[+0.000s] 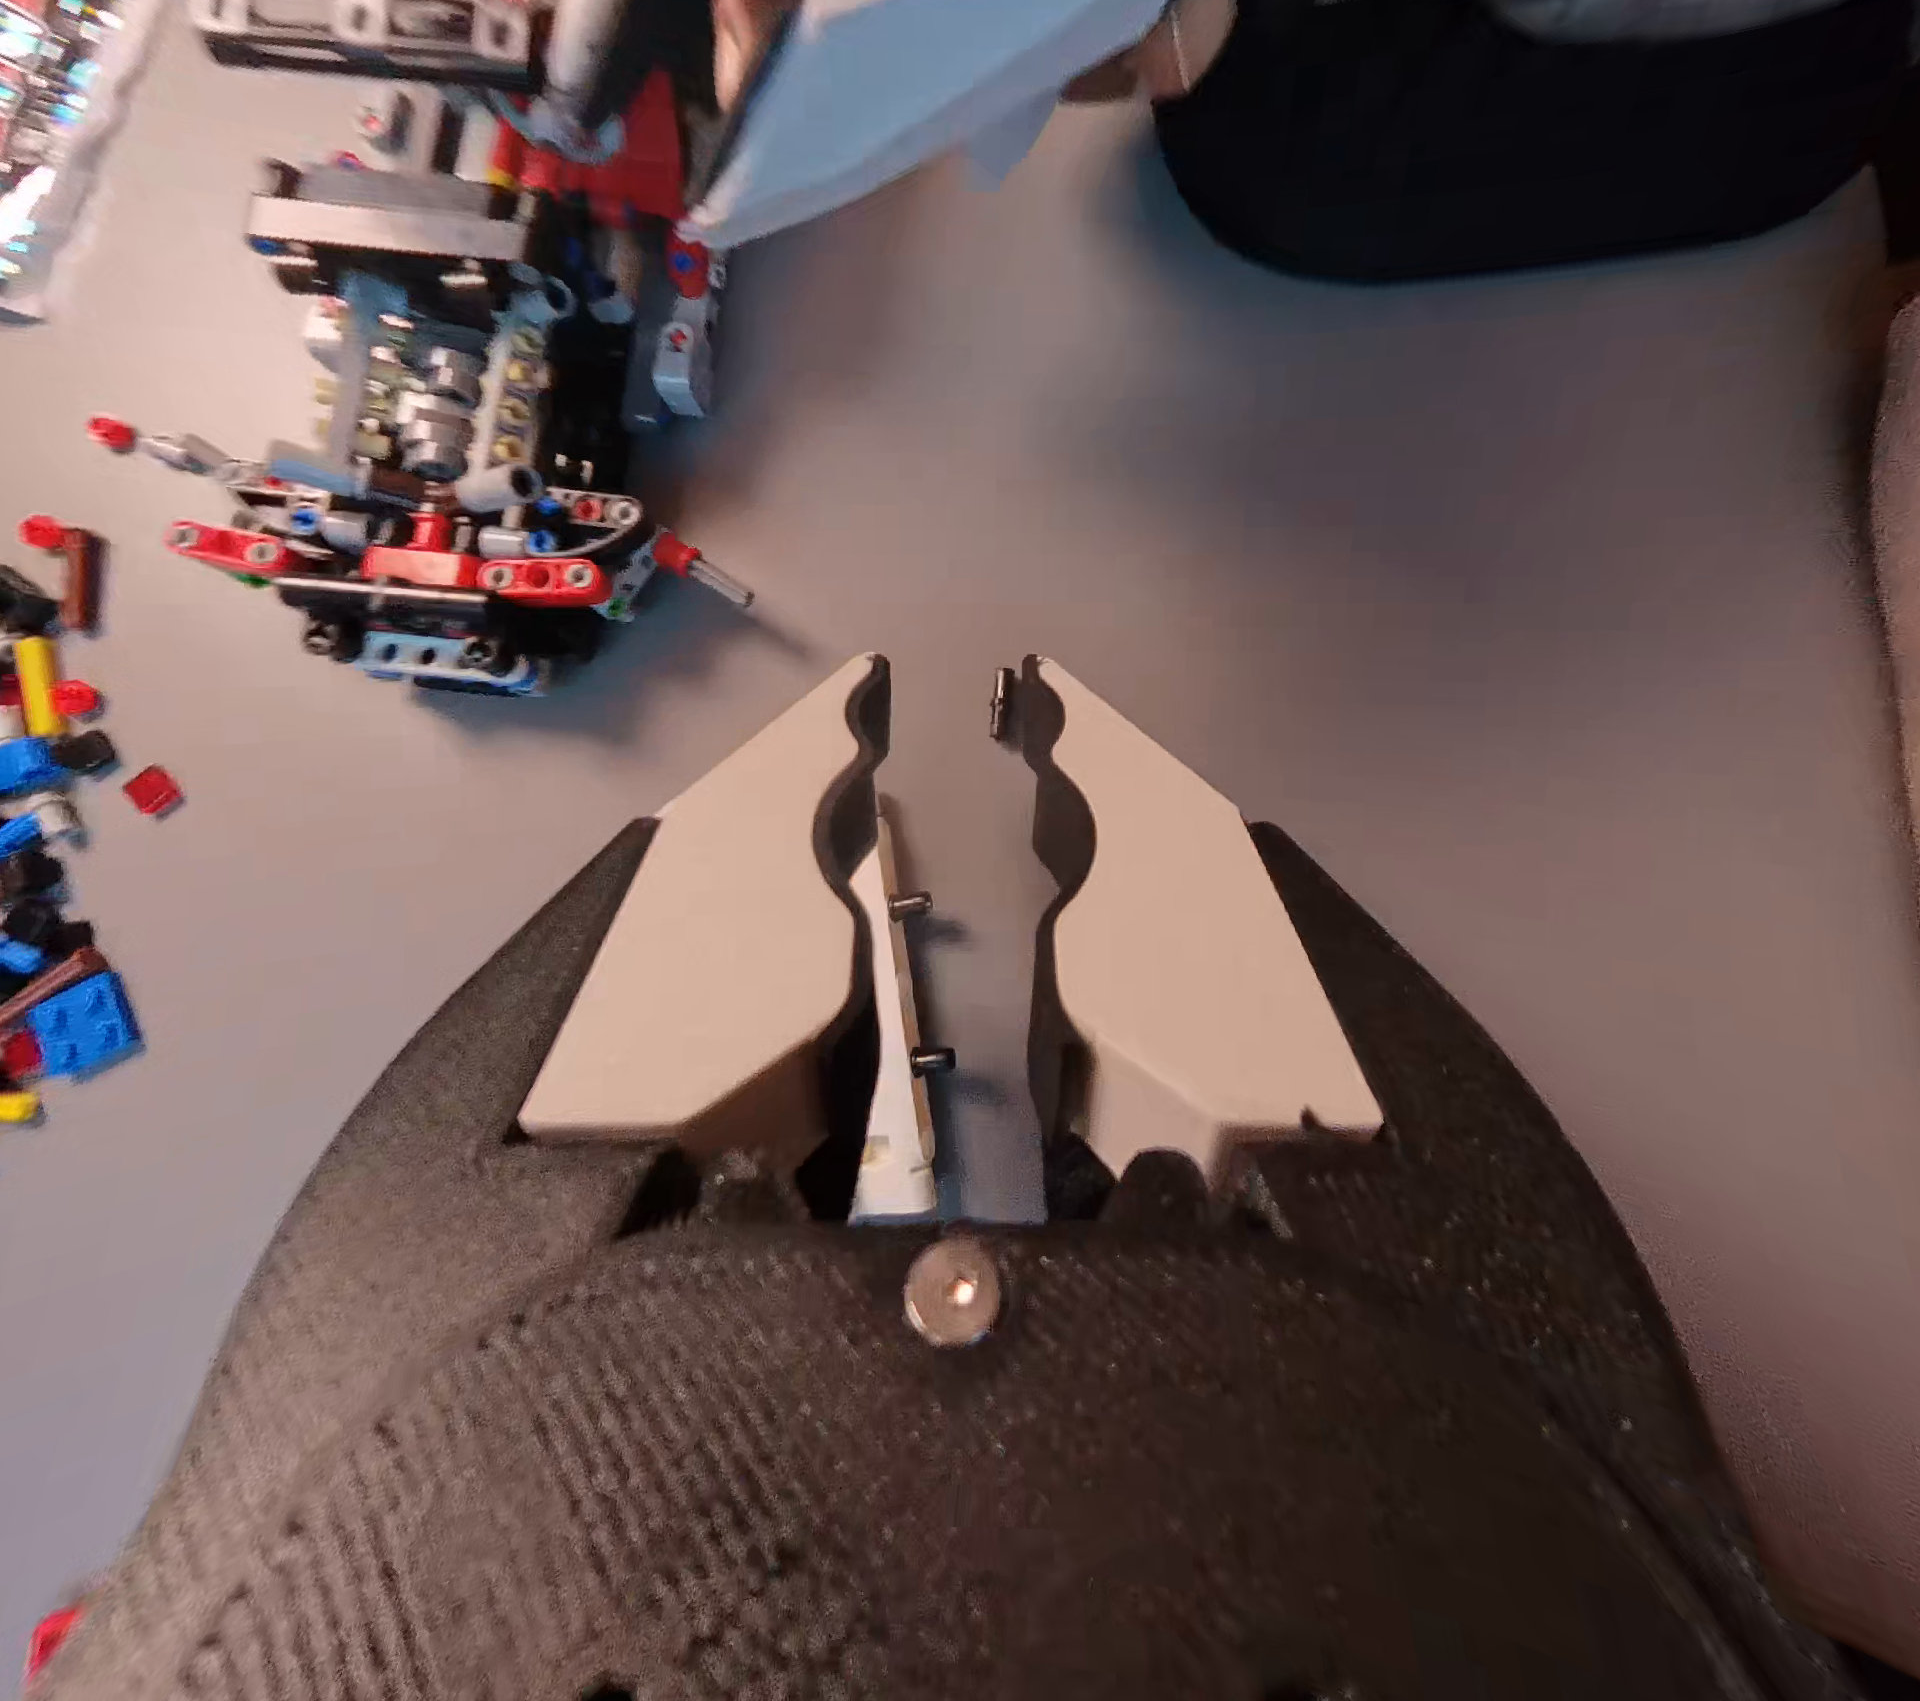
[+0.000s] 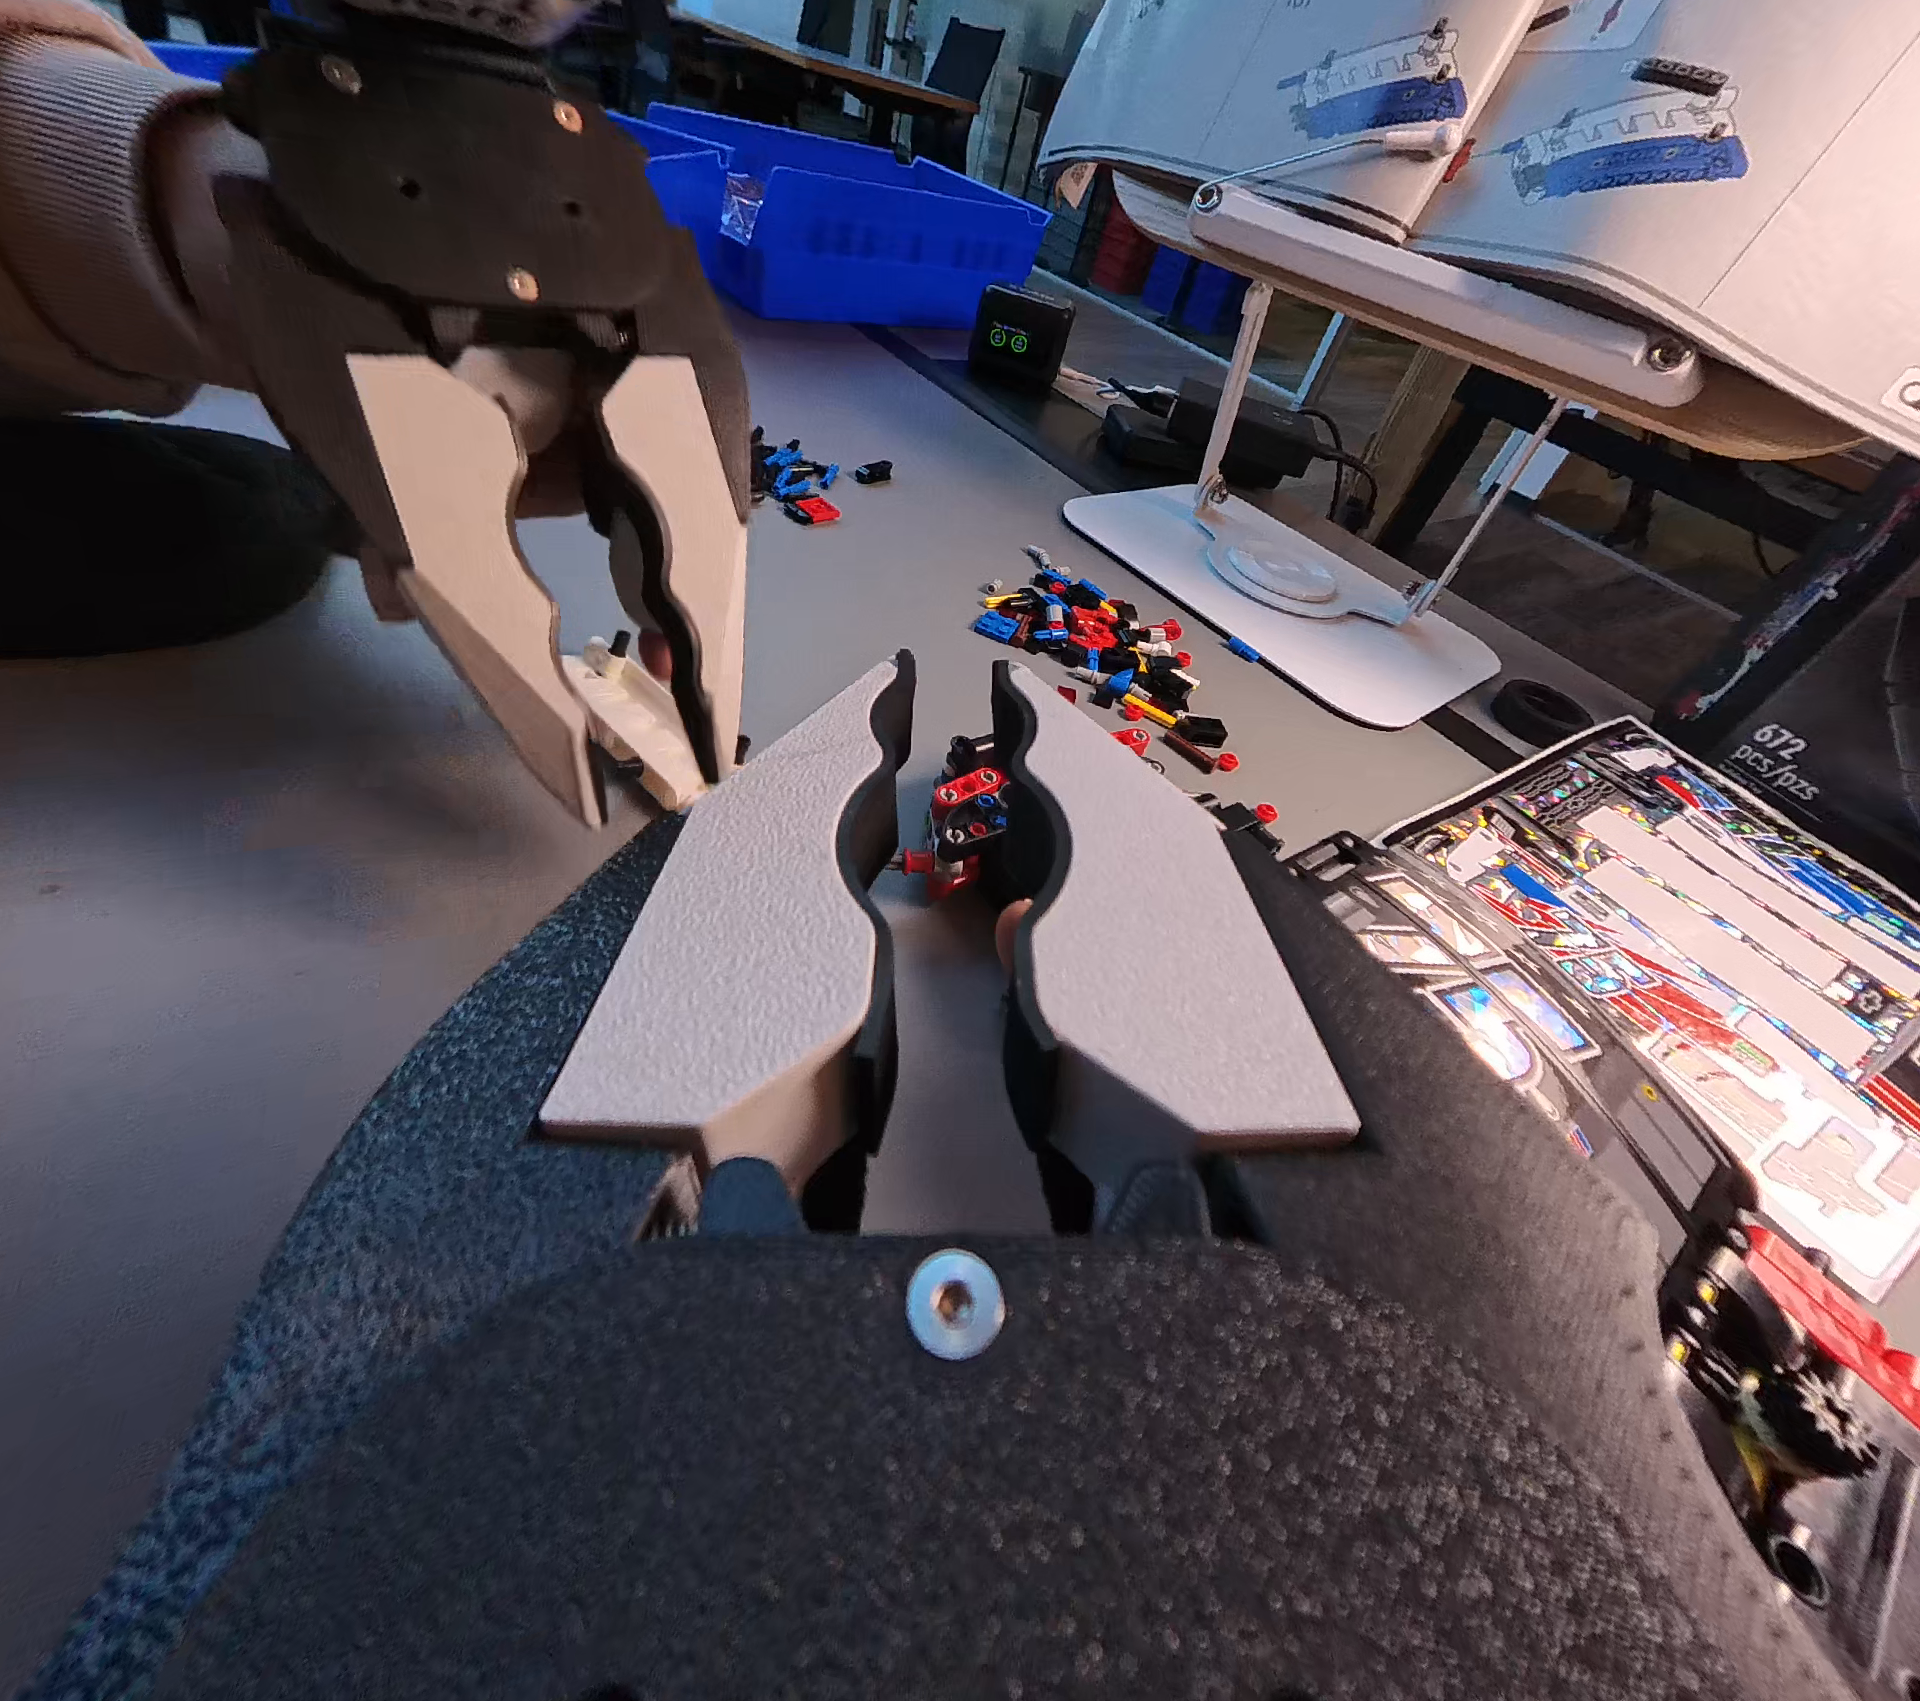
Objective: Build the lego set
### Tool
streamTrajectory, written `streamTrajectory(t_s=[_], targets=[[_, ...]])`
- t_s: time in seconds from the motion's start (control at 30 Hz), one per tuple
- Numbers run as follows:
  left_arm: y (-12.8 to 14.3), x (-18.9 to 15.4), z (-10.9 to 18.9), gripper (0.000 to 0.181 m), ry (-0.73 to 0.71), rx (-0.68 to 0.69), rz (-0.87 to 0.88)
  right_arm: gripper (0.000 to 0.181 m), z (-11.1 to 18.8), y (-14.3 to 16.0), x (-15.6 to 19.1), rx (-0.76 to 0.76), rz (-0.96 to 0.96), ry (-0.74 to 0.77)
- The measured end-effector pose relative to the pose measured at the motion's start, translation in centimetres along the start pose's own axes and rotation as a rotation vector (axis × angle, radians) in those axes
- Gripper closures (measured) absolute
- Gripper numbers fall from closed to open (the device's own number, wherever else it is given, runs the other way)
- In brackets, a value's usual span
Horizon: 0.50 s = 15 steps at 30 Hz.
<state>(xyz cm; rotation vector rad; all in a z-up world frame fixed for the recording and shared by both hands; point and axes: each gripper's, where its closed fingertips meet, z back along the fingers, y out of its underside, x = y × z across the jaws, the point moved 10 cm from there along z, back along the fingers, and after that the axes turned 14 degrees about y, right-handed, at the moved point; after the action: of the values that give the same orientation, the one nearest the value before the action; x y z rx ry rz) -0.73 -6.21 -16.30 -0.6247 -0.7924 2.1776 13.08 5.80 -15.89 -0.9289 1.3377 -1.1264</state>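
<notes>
My left gripper (image 1: 956, 675) has its jaws apart. A thin white lego piece (image 1: 896, 1017) with two black pins lies in the gap against the left finger, with bare table between it and the right finger. A small black pin (image 1: 1001, 703) sits at the right fingertip. The right wrist view shows this gripper (image 2: 655, 789) pointing down at the table with the white piece (image 2: 634, 716) between its fingers. My right gripper (image 2: 951, 680) is slightly open and empty, with a red and black sub-assembly (image 2: 966, 820) on the table beyond it. The partly built car (image 1: 436, 446) stands to the left.
Loose bricks lie in a pile (image 2: 1112, 654) and at the left edge (image 1: 52, 872). An instruction booklet (image 2: 1507, 10) rests on a white stand (image 2: 1288, 602). A sticker sheet (image 2: 1662, 955), blue bins (image 2: 852, 217) and a person's lap (image 1: 1507, 124) are nearby. Left tips to right tips: about 9 cm.
</notes>
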Motion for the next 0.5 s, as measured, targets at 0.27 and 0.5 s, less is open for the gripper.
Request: streamTrajectory(t_s=[0.27, 0.5], targets=[[4.4, -1.3, 17.7, 0.156, -0.539, -0.291, 0.118, 0.169, 0.0, 0.0, 0.0, -0.001, -0.024, 0.0], [19.5, -0.9, 32.9, 0.158, -0.736, -0.009, 0.592, 0.168, -0.3, 0.2, 0.3, 0.016, -0.02, -0.012]])
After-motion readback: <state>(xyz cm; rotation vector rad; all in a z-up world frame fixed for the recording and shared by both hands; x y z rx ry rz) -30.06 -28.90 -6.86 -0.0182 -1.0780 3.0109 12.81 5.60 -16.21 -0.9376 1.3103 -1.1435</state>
